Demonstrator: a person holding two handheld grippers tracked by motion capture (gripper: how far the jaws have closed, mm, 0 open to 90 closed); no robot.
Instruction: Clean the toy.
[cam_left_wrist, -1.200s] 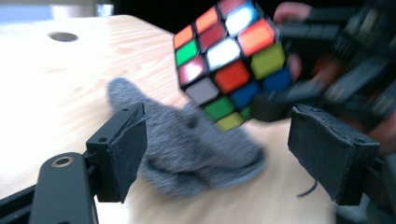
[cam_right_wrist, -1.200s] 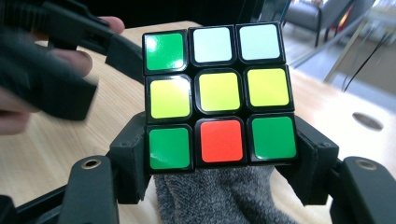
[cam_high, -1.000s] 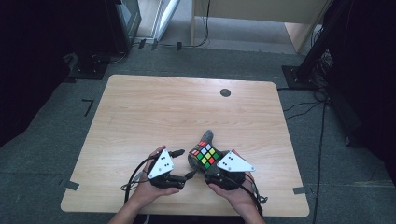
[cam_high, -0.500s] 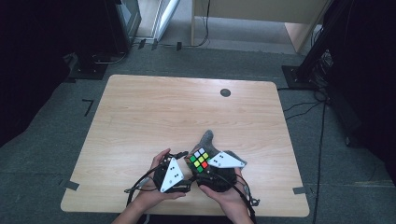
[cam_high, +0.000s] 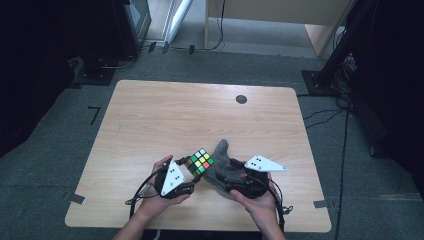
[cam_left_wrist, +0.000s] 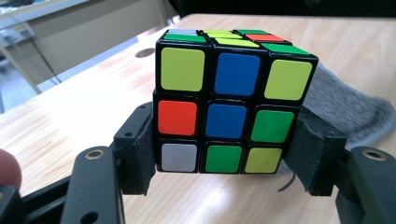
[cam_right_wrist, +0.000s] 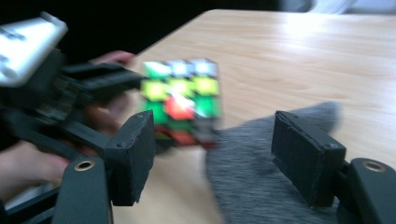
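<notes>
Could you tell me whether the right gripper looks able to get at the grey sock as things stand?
Probably yes. The right gripper has its jaws apart with the grey sock lying on the table directly between and below them. The cube sits off to one side, between the jaws of the left gripper, so nothing seems to block it.

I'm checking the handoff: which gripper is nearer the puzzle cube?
Left. The left gripper has the puzzle cube between its jaws, pads at the bottom layer. The right gripper sits apart, open over the grey sock.

Lab-like workroom, wooden table (cam_high: 150, 125), grey carpet floor (cam_high: 60, 150), black equipment stands (cam_high: 345, 50), trailing cables (cam_high: 325, 112)
</notes>
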